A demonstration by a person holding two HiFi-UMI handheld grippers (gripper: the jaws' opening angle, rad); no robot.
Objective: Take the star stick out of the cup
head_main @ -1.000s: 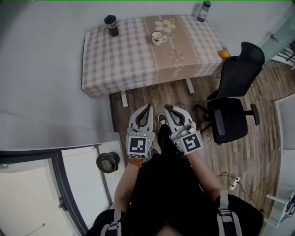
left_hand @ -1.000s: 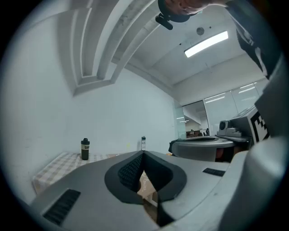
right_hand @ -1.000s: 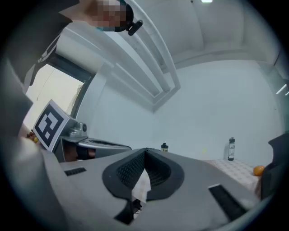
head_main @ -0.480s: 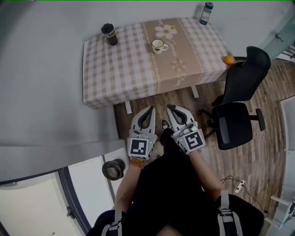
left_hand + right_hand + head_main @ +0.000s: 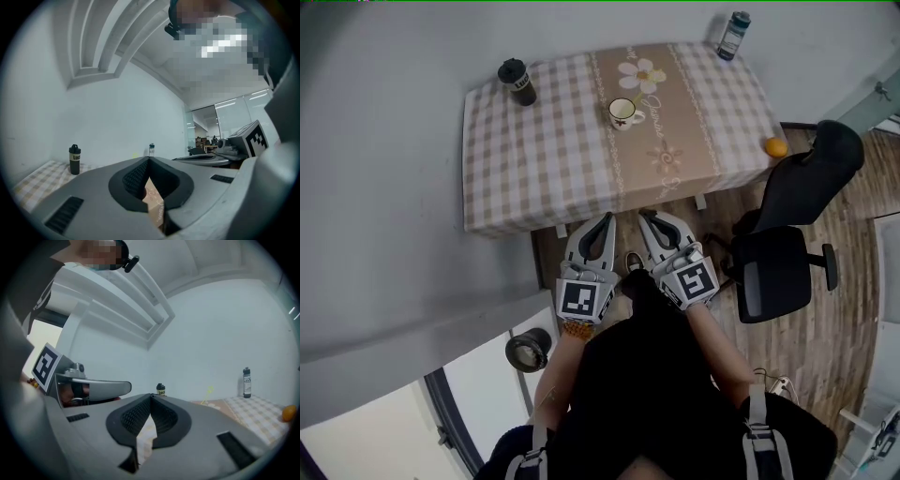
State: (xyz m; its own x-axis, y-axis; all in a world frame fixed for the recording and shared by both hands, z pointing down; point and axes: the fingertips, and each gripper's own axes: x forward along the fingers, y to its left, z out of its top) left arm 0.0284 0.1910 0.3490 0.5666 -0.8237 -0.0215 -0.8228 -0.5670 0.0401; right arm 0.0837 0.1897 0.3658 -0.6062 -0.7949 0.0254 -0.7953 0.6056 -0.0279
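A white cup [image 5: 622, 112] with a handle stands on the beige runner in the middle of the checked table [image 5: 553, 159]. In the right gripper view a thin yellow-green stick [image 5: 208, 391] rises over the far tabletop; its star is too small to make out. My left gripper [image 5: 604, 219] [image 5: 149, 158] and right gripper [image 5: 644, 217] [image 5: 151, 394] are held side by side above the wooden floor, just short of the table's near edge. Both are shut with nothing between the jaws, and well apart from the cup.
A black tumbler [image 5: 517, 82] stands at the table's back left and a dark bottle [image 5: 733, 35] at its back right. An orange [image 5: 776, 147] lies near the right edge. A black office chair [image 5: 787, 244] stands to the right. A round black object [image 5: 528, 350] sits on the floor at left.
The table has come nearer to the grippers in the head view, as the person has stepped towards it. Both grippers stay shut and side by side.
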